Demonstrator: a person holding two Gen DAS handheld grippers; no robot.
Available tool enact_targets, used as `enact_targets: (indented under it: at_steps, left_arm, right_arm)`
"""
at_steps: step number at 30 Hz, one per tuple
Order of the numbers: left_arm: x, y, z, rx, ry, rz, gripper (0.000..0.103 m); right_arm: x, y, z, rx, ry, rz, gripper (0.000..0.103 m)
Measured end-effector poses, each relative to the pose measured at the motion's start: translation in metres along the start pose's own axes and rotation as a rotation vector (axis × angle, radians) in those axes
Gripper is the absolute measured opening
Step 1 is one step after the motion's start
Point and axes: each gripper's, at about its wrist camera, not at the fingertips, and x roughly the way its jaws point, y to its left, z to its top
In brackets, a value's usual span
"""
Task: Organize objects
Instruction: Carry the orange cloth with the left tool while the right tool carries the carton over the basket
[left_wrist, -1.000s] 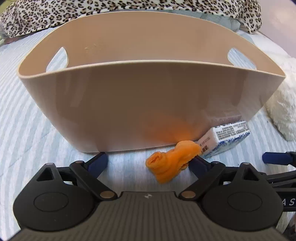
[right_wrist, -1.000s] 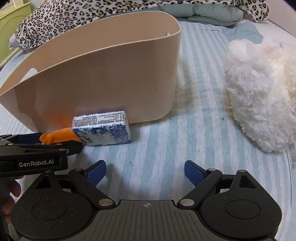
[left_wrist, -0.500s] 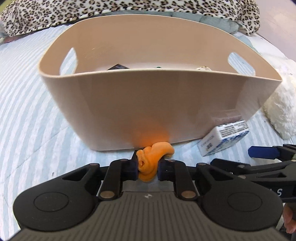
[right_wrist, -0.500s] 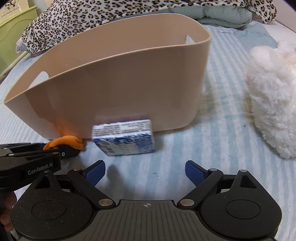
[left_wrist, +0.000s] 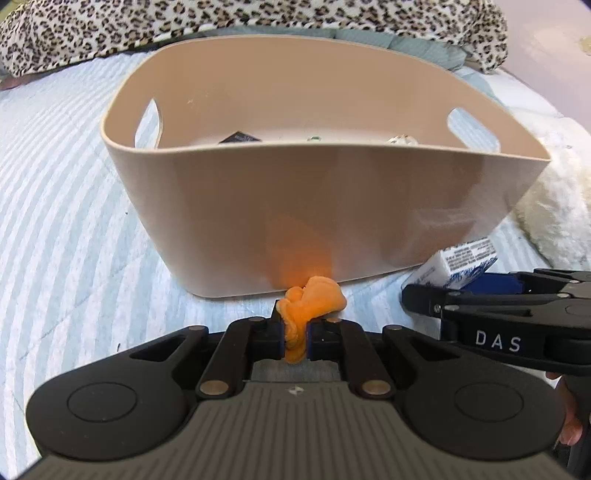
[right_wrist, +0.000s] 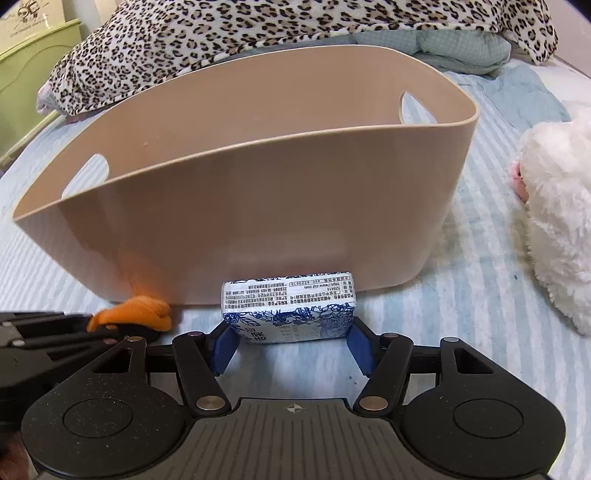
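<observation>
The left gripper (left_wrist: 296, 336) pinches the crumpled orange cloth (left_wrist: 309, 300); it should clear the beige plastic basket's (left_wrist: 325, 206) rim; the right gripper's (right_wrist: 288, 345) fingers bracket the blue-and-white printed packet (right_wrist: 289, 309), apparently touching.

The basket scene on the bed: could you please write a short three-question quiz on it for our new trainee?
1. True or false: the left gripper is shut on the orange cloth.
2. What lies between the fingers of the right gripper? A) the white plush toy B) the blue and white box C) nothing
3. Fill in: the box sits on the striped bedding, just in front of the beige ____.

Key: 1 true; 2 B, though the fingers flank the box and a firm grip cannot be confirmed; 3 basket.
</observation>
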Motion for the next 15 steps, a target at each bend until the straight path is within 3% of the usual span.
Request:
enact_targets:
  at_steps: [8,15]
  left_arm:
    - [-0.036,0.003,-0.002,0.001,-0.034,-0.026,0.010]
    - [-0.086,-0.002,0.007,0.036,-0.140,-0.027,0.010]
  right_arm:
    - [-0.037,-0.008,-0.009,0.024,-0.033,0.020,0.060]
    - [-0.084,-0.008,0.000,0.015,-0.130,0.038,0.060]
